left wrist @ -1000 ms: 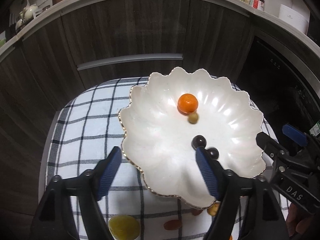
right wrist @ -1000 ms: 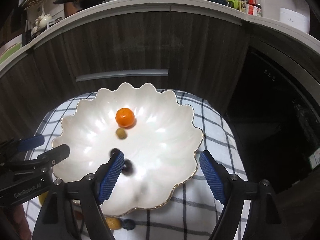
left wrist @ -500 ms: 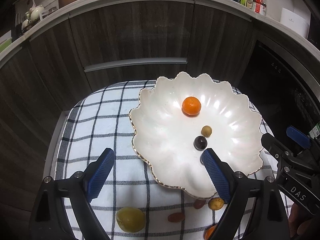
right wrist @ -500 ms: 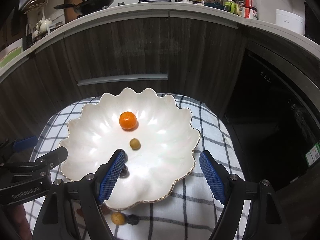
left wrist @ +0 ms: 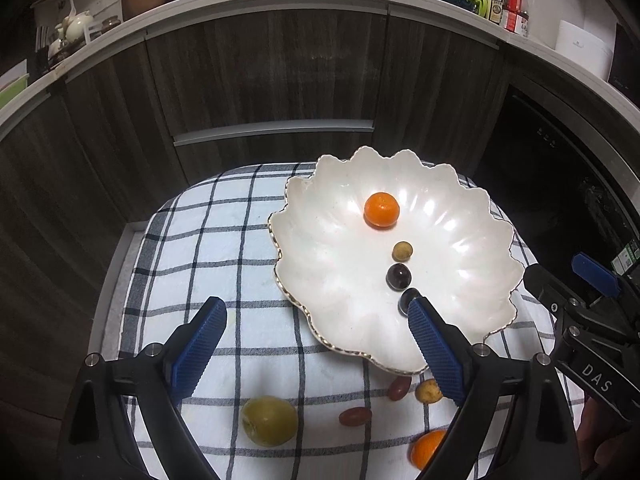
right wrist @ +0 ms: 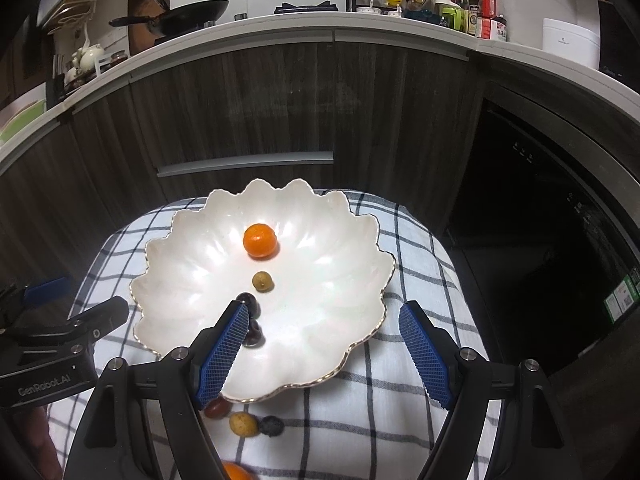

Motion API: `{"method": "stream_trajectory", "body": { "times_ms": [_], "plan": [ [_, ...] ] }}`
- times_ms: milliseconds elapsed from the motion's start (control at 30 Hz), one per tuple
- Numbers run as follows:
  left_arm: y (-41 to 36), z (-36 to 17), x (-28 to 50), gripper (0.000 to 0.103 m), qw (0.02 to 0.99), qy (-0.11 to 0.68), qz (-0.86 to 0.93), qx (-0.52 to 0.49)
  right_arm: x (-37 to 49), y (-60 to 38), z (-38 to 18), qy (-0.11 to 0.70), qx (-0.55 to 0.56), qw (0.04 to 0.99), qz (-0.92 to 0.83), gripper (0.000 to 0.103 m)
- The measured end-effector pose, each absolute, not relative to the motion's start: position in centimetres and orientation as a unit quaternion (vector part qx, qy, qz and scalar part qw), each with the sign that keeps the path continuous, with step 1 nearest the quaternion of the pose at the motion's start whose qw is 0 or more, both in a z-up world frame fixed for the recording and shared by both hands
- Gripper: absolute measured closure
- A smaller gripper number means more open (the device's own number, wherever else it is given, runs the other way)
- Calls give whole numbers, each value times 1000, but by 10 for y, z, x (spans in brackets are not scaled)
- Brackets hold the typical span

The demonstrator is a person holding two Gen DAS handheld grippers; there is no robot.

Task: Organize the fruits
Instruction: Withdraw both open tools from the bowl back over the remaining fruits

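A white scalloped plate (left wrist: 320,248) (right wrist: 192,272) on the checked cloth holds a mandarin (left wrist: 382,210) (right wrist: 260,240), a small tan fruit (left wrist: 402,251) (right wrist: 263,281) and two dark grapes (left wrist: 398,276) (right wrist: 253,334) in a line. My left gripper (left wrist: 316,306) hovers over the plate's near left rim, its jaws opening with nothing between them. My right gripper (right wrist: 324,308) hangs open above the plate's near right part, holding nothing. Loose on the cloth in front lie a yellow-green plum (left wrist: 269,421), two red fruits (left wrist: 355,416), a tan fruit (left wrist: 427,391) (right wrist: 243,424), a dark berry (right wrist: 271,426) and another mandarin (left wrist: 426,448).
The cloth (left wrist: 208,240) covers a small table that drops off on all sides. Dark cabinet fronts (left wrist: 272,80) stand close behind, and a dark appliance (right wrist: 540,220) at the right. The counter above carries a pan (right wrist: 192,12) and bottles (right wrist: 480,12).
Both grippers have drawn back and up from the plate, bringing more loose fruit on the cloth into view. The left jaws have widened. The tan fruit and grapes rolled into a line.
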State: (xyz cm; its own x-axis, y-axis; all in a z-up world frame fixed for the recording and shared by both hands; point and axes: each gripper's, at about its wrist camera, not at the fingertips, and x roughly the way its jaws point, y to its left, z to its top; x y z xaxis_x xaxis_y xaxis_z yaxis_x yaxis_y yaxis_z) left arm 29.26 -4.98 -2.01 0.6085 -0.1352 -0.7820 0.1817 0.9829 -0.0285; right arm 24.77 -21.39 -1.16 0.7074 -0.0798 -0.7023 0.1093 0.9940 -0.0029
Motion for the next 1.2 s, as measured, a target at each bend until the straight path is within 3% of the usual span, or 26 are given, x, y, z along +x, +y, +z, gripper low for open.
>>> {"method": "stream_trajectory", "body": {
  "times_ms": [600, 1200],
  "plan": [
    [-25, -6, 259, 10, 906, 414, -82, 34, 220, -196, -2, 367, 13, 929, -47, 24],
    [1, -27, 237, 10, 902, 421, -89, 41, 194, -175, -11, 365, 22, 928, -70, 24]
  ]
}}
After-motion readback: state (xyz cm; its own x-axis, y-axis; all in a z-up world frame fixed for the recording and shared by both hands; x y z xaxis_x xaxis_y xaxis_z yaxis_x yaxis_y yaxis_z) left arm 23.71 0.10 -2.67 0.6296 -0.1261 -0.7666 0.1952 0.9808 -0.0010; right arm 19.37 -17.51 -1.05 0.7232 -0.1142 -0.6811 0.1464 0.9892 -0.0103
